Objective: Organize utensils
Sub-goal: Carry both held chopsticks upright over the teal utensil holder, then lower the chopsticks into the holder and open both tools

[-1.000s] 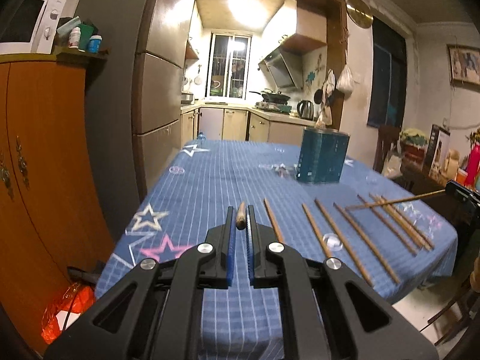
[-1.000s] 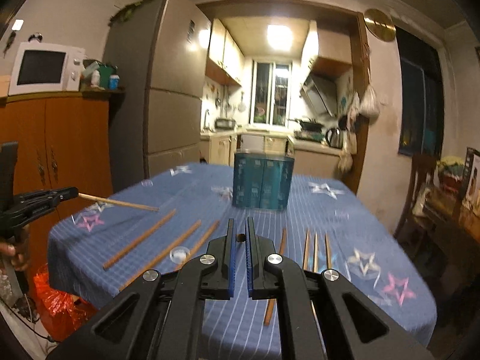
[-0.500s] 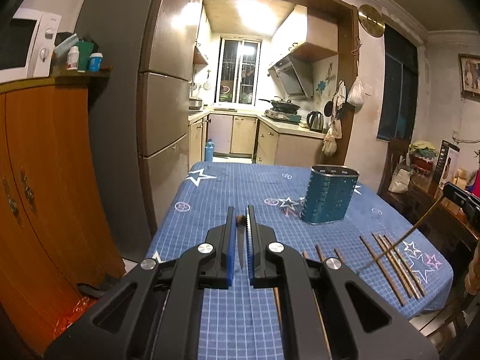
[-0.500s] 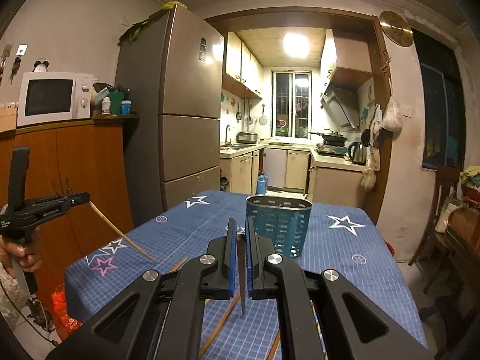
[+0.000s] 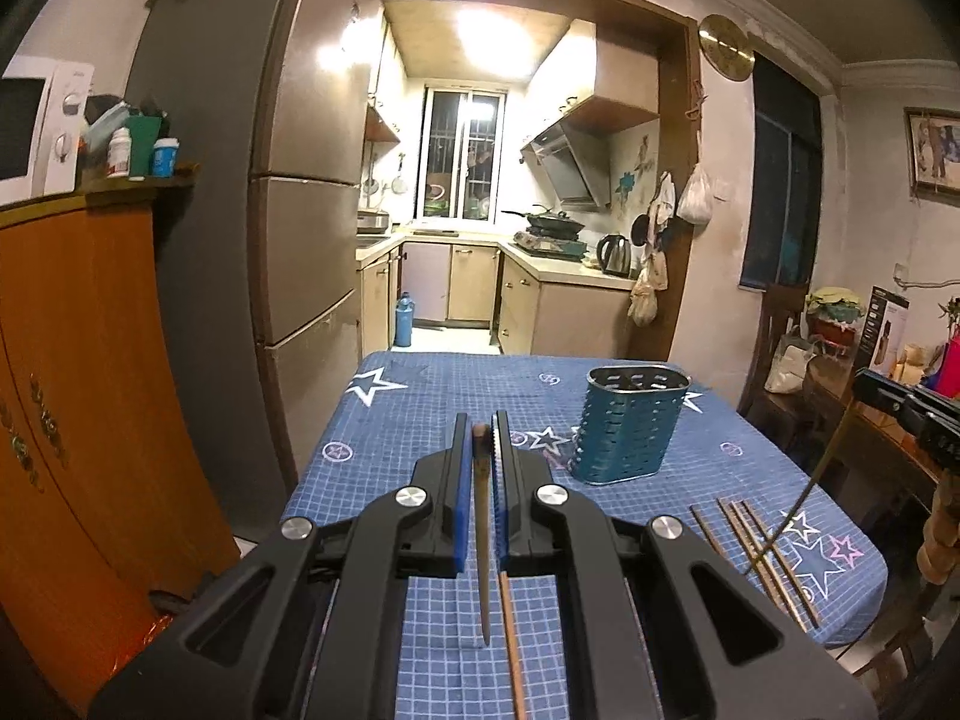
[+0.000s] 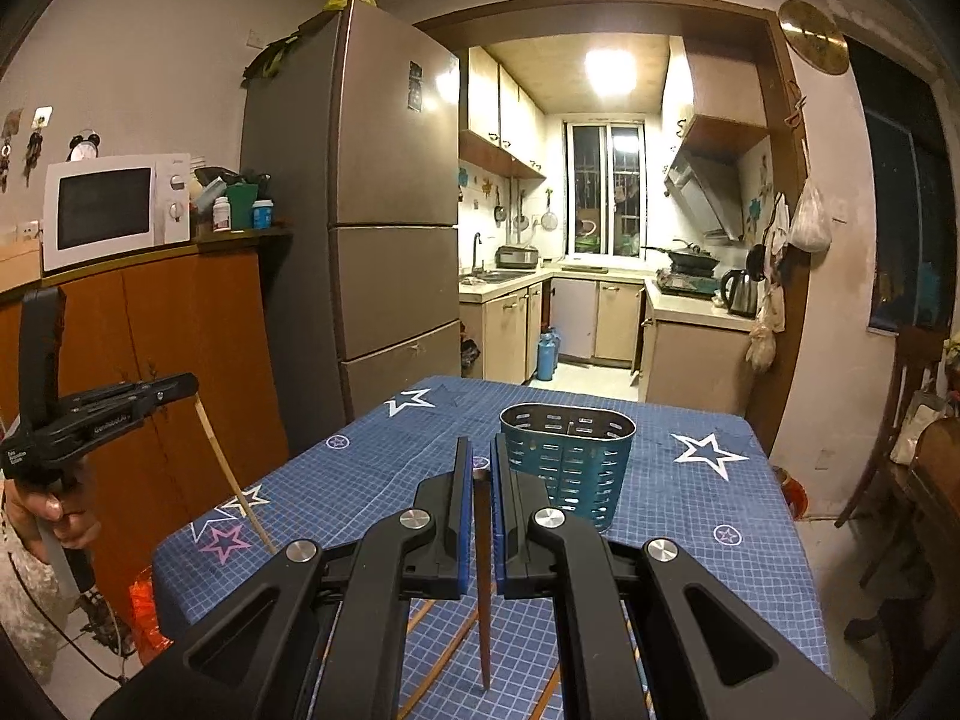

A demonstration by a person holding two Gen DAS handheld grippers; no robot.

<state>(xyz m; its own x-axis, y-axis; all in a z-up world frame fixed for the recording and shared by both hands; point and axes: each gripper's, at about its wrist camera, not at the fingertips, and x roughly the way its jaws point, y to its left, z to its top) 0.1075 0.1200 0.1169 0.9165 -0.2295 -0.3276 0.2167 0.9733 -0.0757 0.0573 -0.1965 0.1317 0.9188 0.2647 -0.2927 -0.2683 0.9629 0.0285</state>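
Each hand-held gripper, left [image 5: 480,438] and right [image 6: 478,468], was clamped on one hanging chopstick [image 5: 482,552]; the blue utensil holder [image 6: 567,459] stood mid-surface, more chopsticks [image 5: 756,552] near the right edge

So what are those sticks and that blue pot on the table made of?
The chopsticks look like wood or bamboo: matte brown, slim and tapered. The blue holder seems to be thin metal with a teal coating: its punched slots and greyish, faintly shiny inside suggest that, though coloured plastic can't be ruled out.
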